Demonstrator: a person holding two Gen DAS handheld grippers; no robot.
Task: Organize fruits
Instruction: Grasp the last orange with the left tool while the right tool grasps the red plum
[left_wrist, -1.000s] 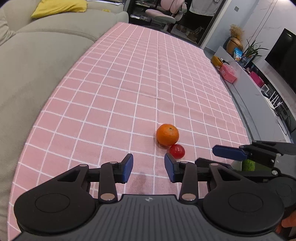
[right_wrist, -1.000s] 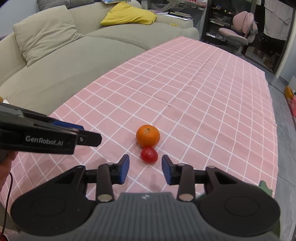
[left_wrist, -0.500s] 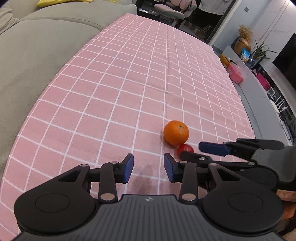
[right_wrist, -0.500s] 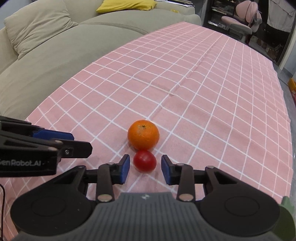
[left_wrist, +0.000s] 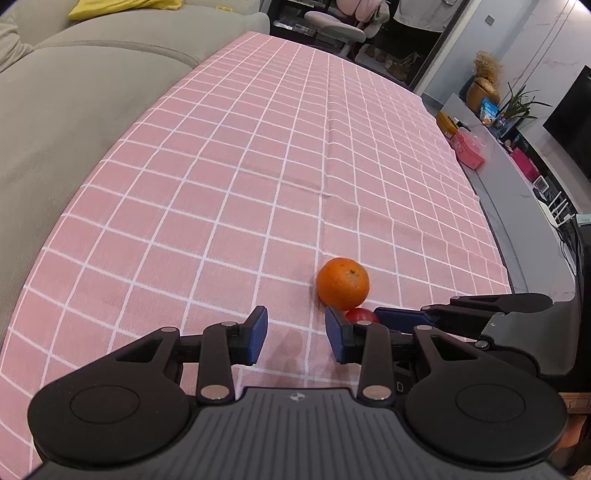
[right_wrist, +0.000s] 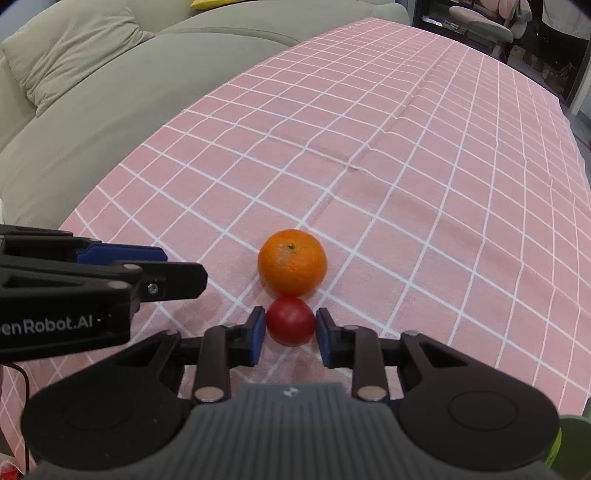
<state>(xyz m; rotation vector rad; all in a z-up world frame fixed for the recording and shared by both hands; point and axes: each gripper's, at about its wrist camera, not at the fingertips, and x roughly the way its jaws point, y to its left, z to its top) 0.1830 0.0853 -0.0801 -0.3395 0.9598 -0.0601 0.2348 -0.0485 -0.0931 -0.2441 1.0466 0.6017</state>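
Though half-hidden leftward, tomato (right_wrist: 290, 320) between pads.

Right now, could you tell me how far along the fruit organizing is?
Nothing looks sorted yet. The orange and the small red fruit sit touching on the pink cloth. The right gripper brackets the red fruit, seemingly not clamped. The left gripper is open, empty. Both fruits remain.

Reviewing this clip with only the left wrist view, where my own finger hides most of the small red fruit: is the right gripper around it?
Observer: Yes. The right gripper has one pad on each side of the red fruit.
Operator: Closed on it?
Observer: The pads sit right at its sides; I cannot tell whether they grip it.
Operator: Is it clear of the orange?
Observer: No, it appears to touch the orange just behind it.
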